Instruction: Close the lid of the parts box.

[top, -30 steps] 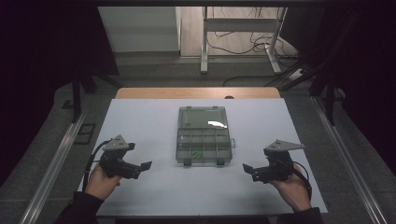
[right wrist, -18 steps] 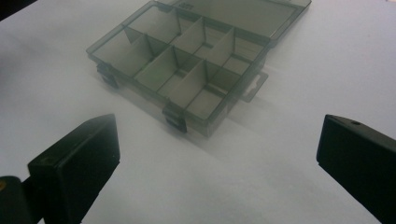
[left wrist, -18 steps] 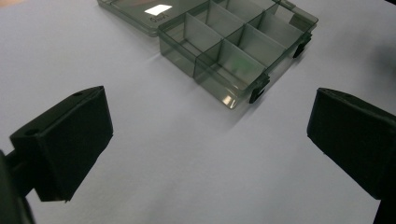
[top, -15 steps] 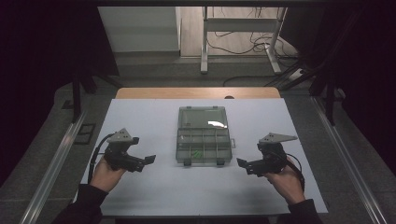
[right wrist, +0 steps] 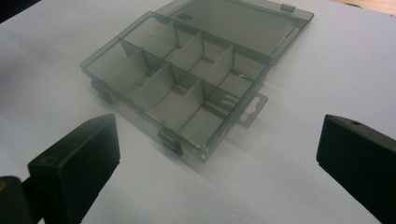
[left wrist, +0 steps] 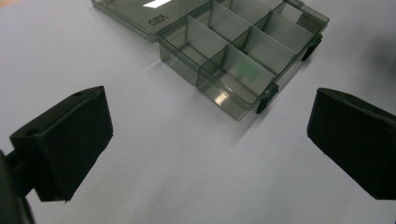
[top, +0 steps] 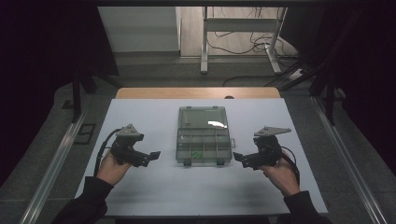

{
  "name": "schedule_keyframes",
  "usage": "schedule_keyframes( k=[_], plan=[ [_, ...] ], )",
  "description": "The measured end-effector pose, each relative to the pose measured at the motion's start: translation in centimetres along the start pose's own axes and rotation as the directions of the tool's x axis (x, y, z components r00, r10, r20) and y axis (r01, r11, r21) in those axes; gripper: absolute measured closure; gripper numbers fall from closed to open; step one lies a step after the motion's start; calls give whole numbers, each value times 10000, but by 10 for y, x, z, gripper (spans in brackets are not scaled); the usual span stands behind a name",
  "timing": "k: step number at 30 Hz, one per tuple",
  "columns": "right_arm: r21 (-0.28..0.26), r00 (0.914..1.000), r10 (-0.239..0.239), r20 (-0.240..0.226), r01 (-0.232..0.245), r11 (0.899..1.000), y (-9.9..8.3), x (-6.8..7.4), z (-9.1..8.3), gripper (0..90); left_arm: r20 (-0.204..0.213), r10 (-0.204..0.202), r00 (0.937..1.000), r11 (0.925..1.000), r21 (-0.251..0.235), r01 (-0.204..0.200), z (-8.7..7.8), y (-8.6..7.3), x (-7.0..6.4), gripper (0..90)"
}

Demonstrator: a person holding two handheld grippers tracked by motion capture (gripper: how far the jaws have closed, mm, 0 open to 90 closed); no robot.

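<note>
A dim room with a grey floor and a stand trailing cables fills the top of the high view; below it lies a white table (top: 140,191). At the centre of the frame sits a clear plastic box (top: 203,145) with its lid folded flat toward the far edge. The left gripper (top: 152,157) hangs at centre left and the right gripper (top: 238,158) at centre right, each just beside the box and pointing inward, neither touching it.

In the left gripper view, the jaws stand wide apart at the bottom corners with nothing between them; the box (left wrist: 243,51) lies in the upper half, its dividers plain and a green speck (left wrist: 246,71) in one compartment.

In the right gripper view, the jaws likewise gape empty, and the box (right wrist: 187,93) sits at upper centre.

This looks like the approach step. Next, probably, one gripper must steady the box while the other reaches the lid or the green piece.
</note>
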State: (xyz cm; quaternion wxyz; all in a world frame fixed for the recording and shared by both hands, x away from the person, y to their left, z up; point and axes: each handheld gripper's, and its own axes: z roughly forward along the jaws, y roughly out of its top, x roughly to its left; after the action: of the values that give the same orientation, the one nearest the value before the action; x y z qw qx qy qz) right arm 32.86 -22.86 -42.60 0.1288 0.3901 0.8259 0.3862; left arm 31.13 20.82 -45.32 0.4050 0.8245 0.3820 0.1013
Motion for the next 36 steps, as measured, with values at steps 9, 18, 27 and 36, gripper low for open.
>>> schedule_keyframes(
  k=[9,18,27,36],
  plan=[
    [57,9999,73,73,-74,10000,8,-5,7,0,-80,197,9998,9997,136,-196,10,14,2,7],
    [249,9995,175,247,-181,9995,15,-14,18,0,-72,249,9997,9993,278,-247,20,20,3,7],
    [437,9990,32,453,-51,9990,24,-18,31,0,1,305,9995,9987,401,-305,28,27,4,7],
    [681,9979,122,633,-165,9975,33,-23,46,0,83,351,9994,9980,518,-355,41,35,5,8]
  ],
)
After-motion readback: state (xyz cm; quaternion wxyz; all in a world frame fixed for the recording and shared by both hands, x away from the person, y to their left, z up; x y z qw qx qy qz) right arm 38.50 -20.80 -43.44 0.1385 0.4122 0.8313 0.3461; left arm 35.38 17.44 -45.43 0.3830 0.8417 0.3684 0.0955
